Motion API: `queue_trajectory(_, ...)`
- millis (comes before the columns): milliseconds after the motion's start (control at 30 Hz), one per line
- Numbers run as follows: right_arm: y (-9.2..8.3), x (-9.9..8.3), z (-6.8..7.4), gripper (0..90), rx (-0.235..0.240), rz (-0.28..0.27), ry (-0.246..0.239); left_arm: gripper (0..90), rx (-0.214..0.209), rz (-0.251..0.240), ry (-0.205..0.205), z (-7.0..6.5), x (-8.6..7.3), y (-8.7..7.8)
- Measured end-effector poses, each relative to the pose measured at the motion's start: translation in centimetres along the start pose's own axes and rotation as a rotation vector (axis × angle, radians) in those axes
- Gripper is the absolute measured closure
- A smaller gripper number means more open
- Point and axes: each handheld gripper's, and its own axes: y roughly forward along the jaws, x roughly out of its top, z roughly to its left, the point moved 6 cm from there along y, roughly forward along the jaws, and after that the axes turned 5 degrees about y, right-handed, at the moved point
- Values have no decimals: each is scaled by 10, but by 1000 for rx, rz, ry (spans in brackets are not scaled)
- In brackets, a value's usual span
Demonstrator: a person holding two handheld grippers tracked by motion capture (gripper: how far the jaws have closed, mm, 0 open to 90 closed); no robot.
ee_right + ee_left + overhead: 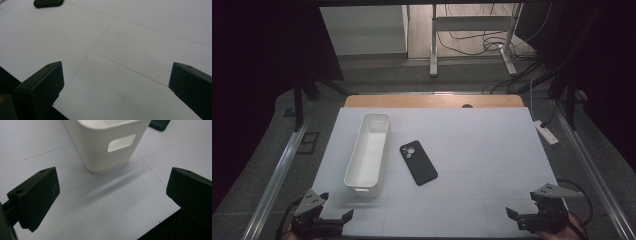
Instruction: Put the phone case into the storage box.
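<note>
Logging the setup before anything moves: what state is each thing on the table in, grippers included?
white bin: upright, open-topped, nothing seen inside.
black phone: flat on the white mat, camera side up, beside the bin, not touching it.
left gripper: jaws open, holding nothing.
right gripper: jaws open, holding nothing.

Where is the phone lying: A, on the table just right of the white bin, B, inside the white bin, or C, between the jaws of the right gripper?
A: the phone lies flat on the table beside the white bin, on its right and apart from it.
</note>
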Motion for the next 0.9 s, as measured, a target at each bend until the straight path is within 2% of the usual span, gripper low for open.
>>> queue_trajectory(167, 1, 1, 2, 0, 9, 8, -12, 0, -3, 1, 7, -1, 0, 0)
queue_trajectory(500, 4, 9, 6, 0, 25, -11, -22, 0, -8, 6, 22, -2, 0, 1)
queue_trajectory(900, 9, 16, 7, 0, 44, 0, -31, 0, -19, -4, 17, -2, 0, 1)
